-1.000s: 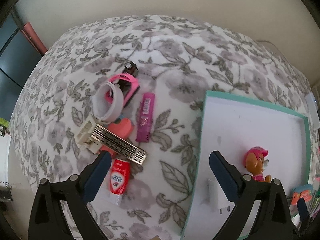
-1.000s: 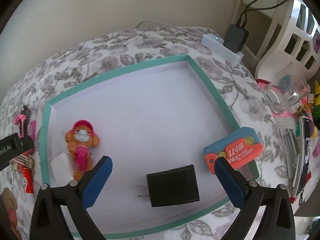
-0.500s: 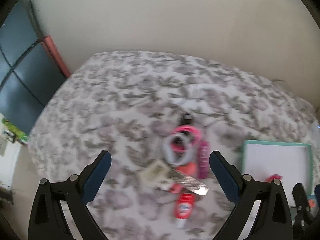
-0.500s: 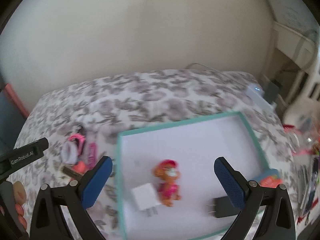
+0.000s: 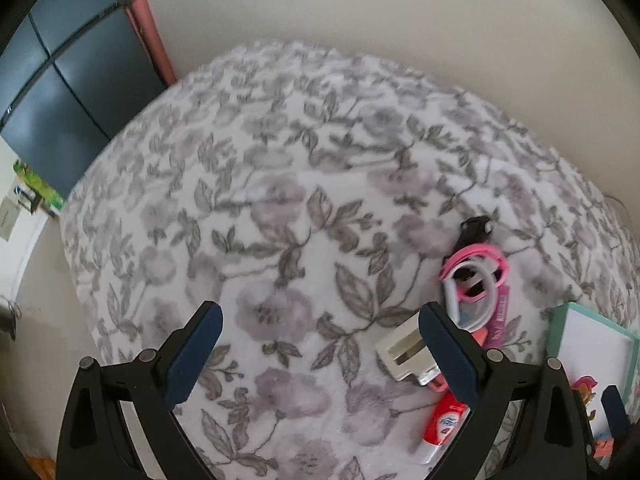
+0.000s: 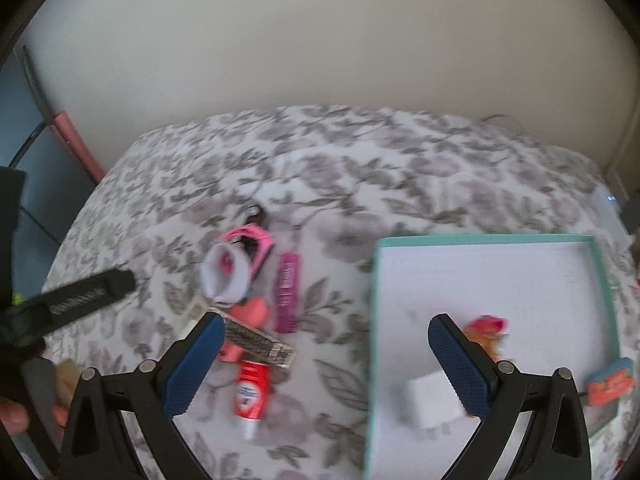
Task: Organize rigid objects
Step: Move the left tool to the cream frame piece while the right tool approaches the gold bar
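Pink, red and white things lie in a little pile (image 6: 248,312) on the flowery bedspread (image 5: 280,208). There is a purple stick (image 6: 286,292), a red tube (image 6: 251,392), a white ring (image 6: 224,276) on a pink loop (image 5: 476,272), and a flat metal strip (image 6: 256,342). These look like the hard things that must go into the teal tray (image 6: 600,276), which sits just to the right of the pile.

The tray already holds a small toy figure (image 6: 486,330), a white plug block (image 6: 430,402) and an orange case (image 6: 610,380) at its right edge.

The left gripper (image 5: 320,354) is spread wide and holds nothing. The pile is off to its right, partly behind its right finger, so it would have to swing right to reach it. The right gripper (image 6: 320,360) is spread wide too, with nothing in it. The red tube sits between its fingers, nearer the left one, and points toward the camera. The purple stick also lies long-ways, away from the camera. I think either hand could grab next, but I cannot tell which is closer.

The right view is blurry, yet it shows the whole tray and the left tool (image 6: 76,304) from the side. The left view shows only a corner of the tray, but it shows the cream clip (image 5: 408,350) more clearly.
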### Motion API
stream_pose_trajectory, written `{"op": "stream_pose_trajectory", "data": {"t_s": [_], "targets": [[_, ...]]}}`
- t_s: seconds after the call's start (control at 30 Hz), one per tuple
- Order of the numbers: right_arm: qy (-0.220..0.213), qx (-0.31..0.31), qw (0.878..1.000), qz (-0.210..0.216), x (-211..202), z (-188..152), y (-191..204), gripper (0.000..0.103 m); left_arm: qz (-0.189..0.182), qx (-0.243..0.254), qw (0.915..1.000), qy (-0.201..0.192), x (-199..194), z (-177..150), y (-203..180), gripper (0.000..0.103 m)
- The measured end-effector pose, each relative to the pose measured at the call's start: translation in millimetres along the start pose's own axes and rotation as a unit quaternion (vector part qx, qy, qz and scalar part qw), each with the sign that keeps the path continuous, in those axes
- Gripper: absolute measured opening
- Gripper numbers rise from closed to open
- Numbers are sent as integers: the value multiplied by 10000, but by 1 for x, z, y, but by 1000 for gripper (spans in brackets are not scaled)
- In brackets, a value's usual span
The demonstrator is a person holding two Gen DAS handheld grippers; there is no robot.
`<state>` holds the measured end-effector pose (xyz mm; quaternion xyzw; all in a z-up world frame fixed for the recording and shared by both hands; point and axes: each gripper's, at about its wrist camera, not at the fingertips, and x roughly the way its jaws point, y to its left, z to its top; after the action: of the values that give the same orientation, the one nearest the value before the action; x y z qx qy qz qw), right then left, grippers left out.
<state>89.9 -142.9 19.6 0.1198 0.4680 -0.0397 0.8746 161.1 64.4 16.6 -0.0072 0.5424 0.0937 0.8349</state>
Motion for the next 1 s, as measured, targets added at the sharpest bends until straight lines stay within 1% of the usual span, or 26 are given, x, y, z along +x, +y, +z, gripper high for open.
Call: {"op": "stream_pose_trajectory", "data": {"t_s": [0.1,0.17,0.4,0.5,0.57,0.77,0.87,1.0], "targets": [[258,213,9989,320,16,-1,7,103,-50,-129,9997,212,14,-1,3,99],[404,347,9976,453,27,-2,10,103,-96,-250,9991,340,22,-2,7,99],[741,793,9921,635,59,-9,12,103,73,-698,9960,554,42,-3,25,99],[821,970,9888,785,68,-11,14,103,145,-854,9938,703,55,-6,31,99],[895,989,9878,810,74,-12,18,103,150,-952,9920,820,63,-8,34,99],[977,1094,9856,846,88,-14,24,103,-9,-1246,9866,1052,77,-14,42,99],[978,1229,9840,842,92,-14,23,103,-43,-1391,9846,1060,79,-15,50,99],[975,1260,9832,892,93,-14,26,101,-51,-1428,9844,1022,80,-13,57,99]]}}
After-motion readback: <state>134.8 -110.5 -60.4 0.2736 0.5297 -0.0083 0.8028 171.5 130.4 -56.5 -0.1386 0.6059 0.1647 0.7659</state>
